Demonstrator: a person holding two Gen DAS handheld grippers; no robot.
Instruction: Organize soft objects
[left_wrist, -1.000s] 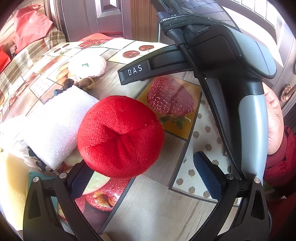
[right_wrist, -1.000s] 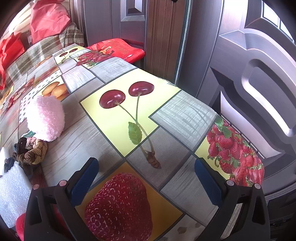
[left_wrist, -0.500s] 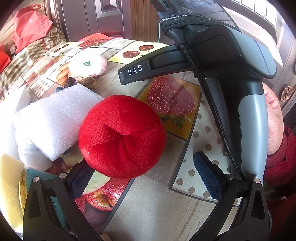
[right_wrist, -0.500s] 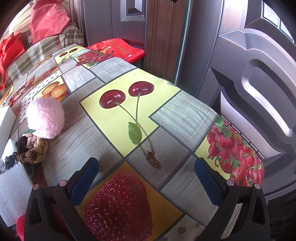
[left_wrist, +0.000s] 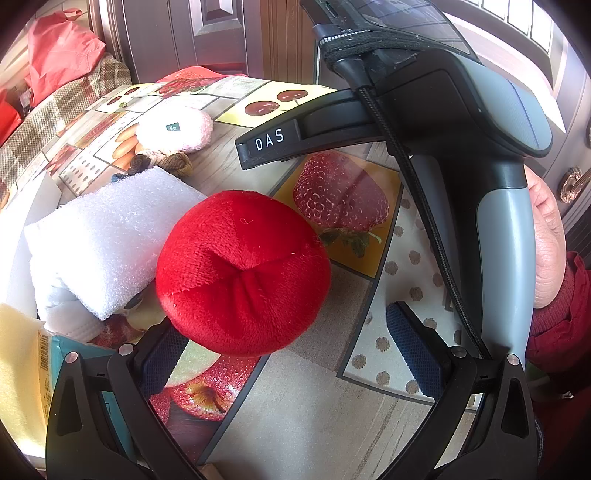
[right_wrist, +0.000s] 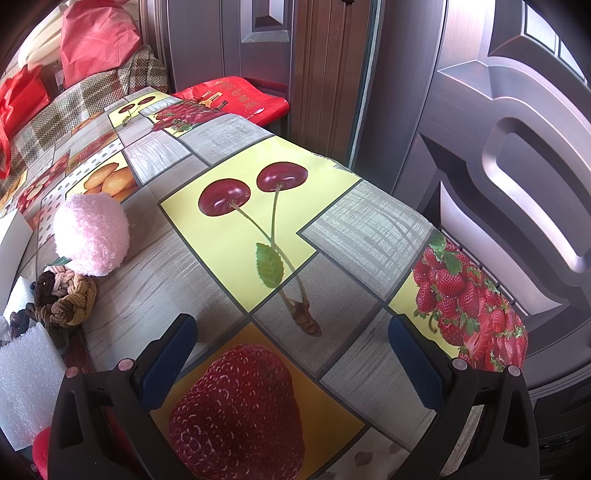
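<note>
Left gripper (left_wrist: 284, 343) spread wide, gripping nothing; round red plush ball (left_wrist: 242, 273) resting between the pads, nearer the left pad. Right gripper (right_wrist: 291, 360) likewise wide and empty. White foam block (left_wrist: 110, 236) touching the ball's left side. Risk on closing: ball squashed off-centre, squirting rightward; foam dragged along.

Plush red ball (left_wrist: 242, 273), white foam block (left_wrist: 107, 236), glossy tablecloth (right_wrist: 236, 236).
</note>
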